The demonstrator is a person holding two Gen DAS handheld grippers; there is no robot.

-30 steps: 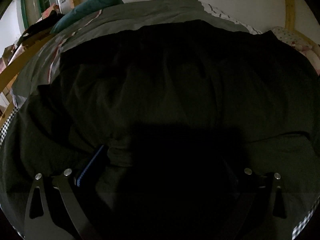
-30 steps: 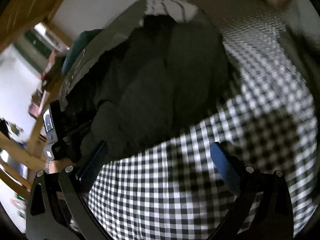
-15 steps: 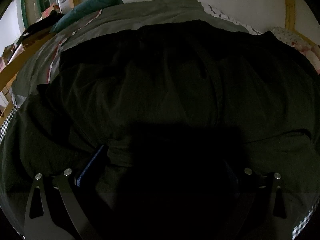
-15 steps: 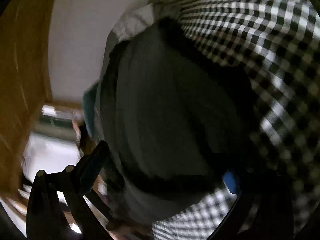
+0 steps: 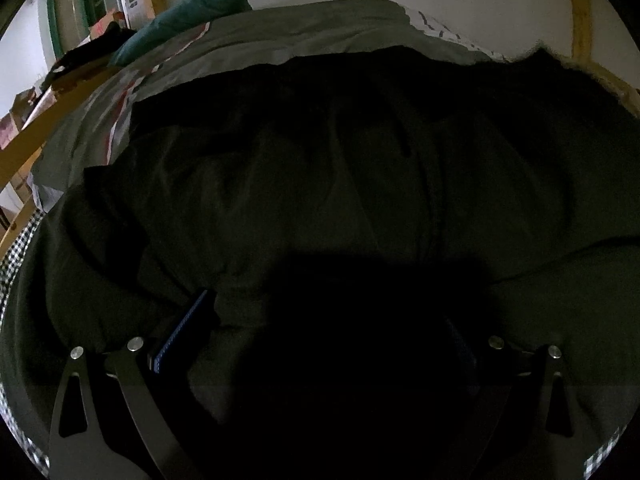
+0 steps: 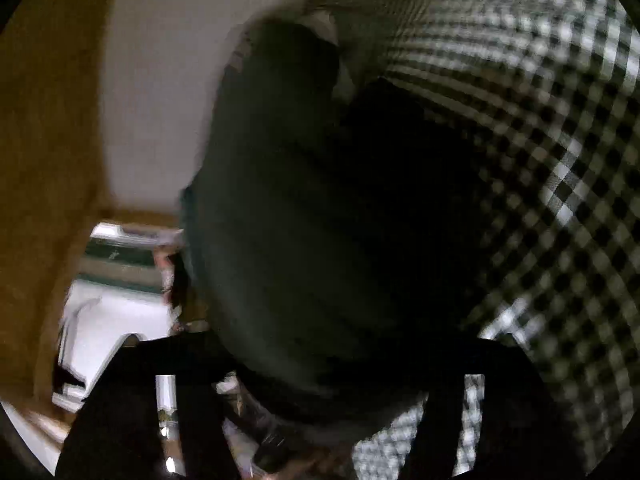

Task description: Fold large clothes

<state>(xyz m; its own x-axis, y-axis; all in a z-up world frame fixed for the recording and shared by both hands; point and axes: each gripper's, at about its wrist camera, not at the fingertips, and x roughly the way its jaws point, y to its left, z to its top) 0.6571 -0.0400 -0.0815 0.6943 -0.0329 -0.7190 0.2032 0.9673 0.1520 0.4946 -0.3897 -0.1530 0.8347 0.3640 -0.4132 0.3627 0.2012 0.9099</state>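
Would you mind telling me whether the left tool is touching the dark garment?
Touching. The left wrist view shows the left tool with its blue finger pad pressed into a bunched fold of the dark garment.

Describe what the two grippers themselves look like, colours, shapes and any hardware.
The left gripper has two black angular metal fingers with triangular cutouts and silver round bolt heads; its left finger carries a ribbed dark blue pad. The right gripper shows only as a black blurred silhouette of two broad fingers, so its details cannot be told. No cables, markings or sleeves are visible.
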